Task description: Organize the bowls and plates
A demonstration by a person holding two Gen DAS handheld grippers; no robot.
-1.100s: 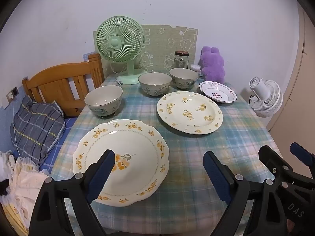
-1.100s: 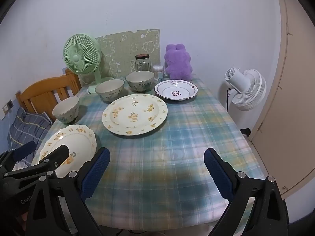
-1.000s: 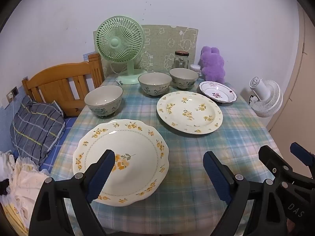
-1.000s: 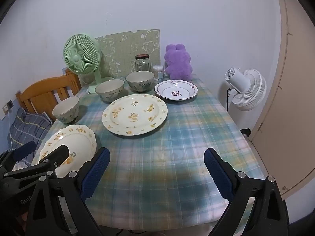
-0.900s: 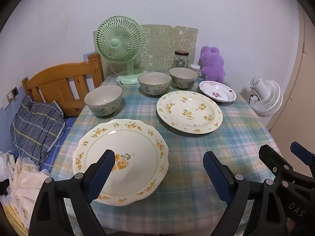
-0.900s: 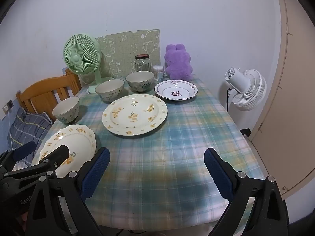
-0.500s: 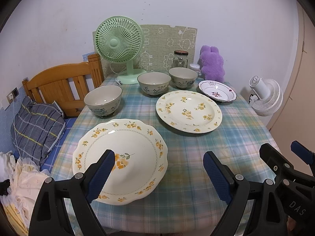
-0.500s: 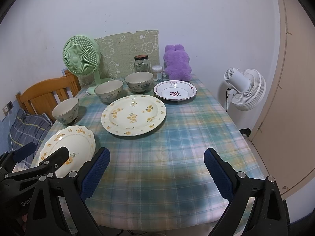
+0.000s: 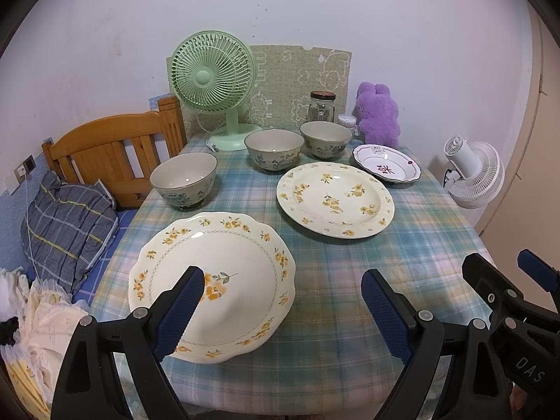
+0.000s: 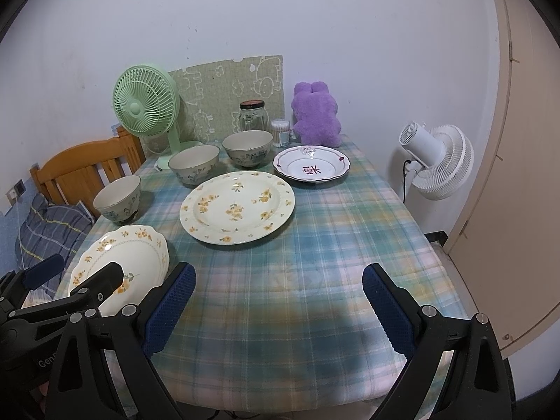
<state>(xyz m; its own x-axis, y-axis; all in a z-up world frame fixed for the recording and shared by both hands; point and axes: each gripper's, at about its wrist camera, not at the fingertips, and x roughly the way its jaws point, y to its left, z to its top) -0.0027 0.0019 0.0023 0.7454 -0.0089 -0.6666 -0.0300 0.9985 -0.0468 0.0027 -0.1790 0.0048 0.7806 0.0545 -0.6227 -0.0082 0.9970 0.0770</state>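
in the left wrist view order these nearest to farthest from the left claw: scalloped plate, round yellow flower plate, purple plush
1. Scalloped plate, just beneath the open left claw.
2. Round yellow-flower plate, mid-table, right.
3. Purple plush, far edge by the wall.

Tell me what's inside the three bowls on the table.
All three bowls show bare cream interiors, nothing in them. Their near rims hide part of each bottom.

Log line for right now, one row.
left hand-held gripper: open, empty | right hand-held gripper: open, empty | three ceramic bowls, three floral plates: separate on plaid tablecloth
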